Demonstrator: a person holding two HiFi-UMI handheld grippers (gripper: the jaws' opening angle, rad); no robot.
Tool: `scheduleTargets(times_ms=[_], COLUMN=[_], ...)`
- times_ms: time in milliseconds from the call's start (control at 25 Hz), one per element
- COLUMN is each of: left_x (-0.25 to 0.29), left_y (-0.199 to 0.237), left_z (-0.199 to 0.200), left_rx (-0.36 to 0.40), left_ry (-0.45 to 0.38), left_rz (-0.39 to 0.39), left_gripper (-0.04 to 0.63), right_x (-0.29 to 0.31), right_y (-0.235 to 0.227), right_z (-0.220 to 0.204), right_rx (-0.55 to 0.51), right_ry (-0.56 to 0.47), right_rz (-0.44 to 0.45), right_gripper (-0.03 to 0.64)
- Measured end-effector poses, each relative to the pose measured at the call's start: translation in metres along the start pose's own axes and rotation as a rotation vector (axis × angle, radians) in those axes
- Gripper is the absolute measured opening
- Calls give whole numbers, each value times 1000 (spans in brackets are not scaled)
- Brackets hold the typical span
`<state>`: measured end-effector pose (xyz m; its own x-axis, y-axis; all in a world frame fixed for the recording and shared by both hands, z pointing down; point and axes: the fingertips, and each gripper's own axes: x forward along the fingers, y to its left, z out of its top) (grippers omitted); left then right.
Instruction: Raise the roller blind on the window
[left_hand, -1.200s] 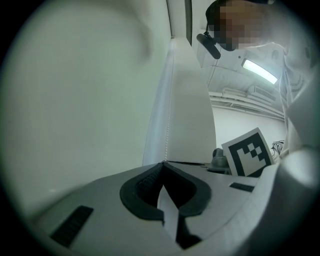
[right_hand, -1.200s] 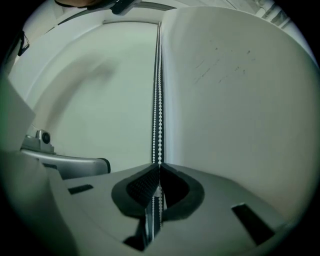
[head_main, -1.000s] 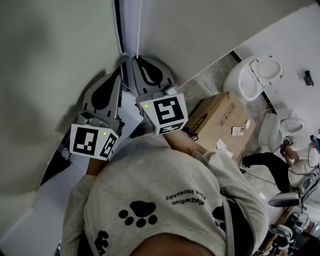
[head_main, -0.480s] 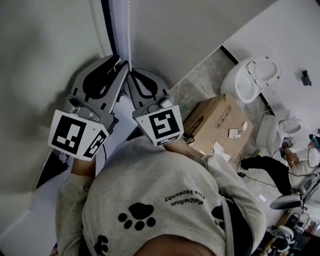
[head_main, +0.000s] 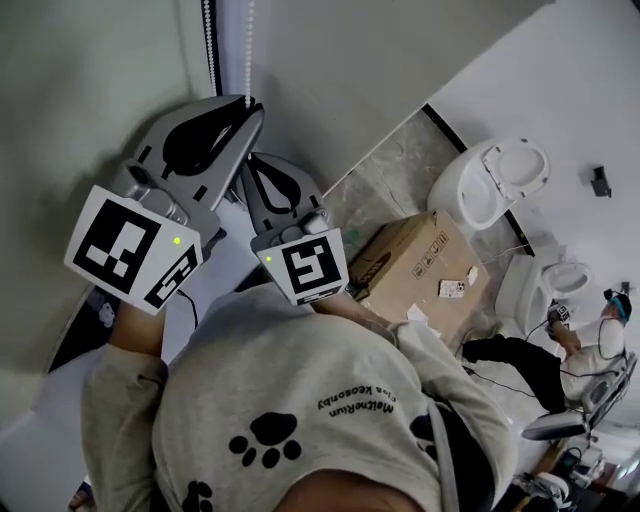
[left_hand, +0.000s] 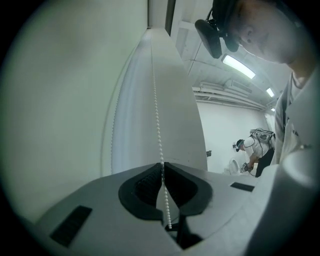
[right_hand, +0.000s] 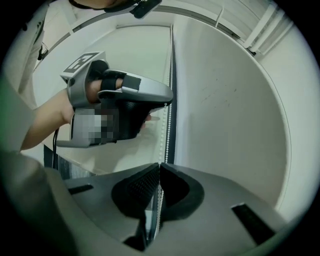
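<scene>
My right gripper (right_hand: 159, 165) is clenched on the white bead chain (right_hand: 169, 131), which hangs beside the dark window frame (right_hand: 171, 60). My left gripper (left_hand: 161, 164), higher up, has just been closing and now pinches the chain too. A weak pinch could let beads slip.

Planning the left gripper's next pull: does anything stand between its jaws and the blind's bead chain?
Nothing visible does. The bead chain already runs between the left gripper's jaws, which have just been closing on it. The right gripper is shut on the chain lower down.
</scene>
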<state>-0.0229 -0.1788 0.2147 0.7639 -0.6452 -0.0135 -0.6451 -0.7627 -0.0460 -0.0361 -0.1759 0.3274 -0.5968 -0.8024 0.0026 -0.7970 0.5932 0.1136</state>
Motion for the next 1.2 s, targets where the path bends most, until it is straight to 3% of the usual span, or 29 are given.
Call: scheduleTargets(times_ms=[200,360,680,1200], left_x=[0,-6,-13,-12], left_y=[2,3,2,1], left_z=[-8,-20,-30,-87], left_rx=[95,22,-15,-83], left_ry=[74,20,-4,60], left_rz=[33,58,79,110], left_gripper=[9,8,8,8], right_x=[0,0,-2,1], right_y=[5,4,13,13], right_z=[-12,-24,-31,-90], right_rx=[22,-7,-30,0], right_ry=[29,18,17,157], right_rz=[31,30,49,28], right_gripper=[12,12,12,12])
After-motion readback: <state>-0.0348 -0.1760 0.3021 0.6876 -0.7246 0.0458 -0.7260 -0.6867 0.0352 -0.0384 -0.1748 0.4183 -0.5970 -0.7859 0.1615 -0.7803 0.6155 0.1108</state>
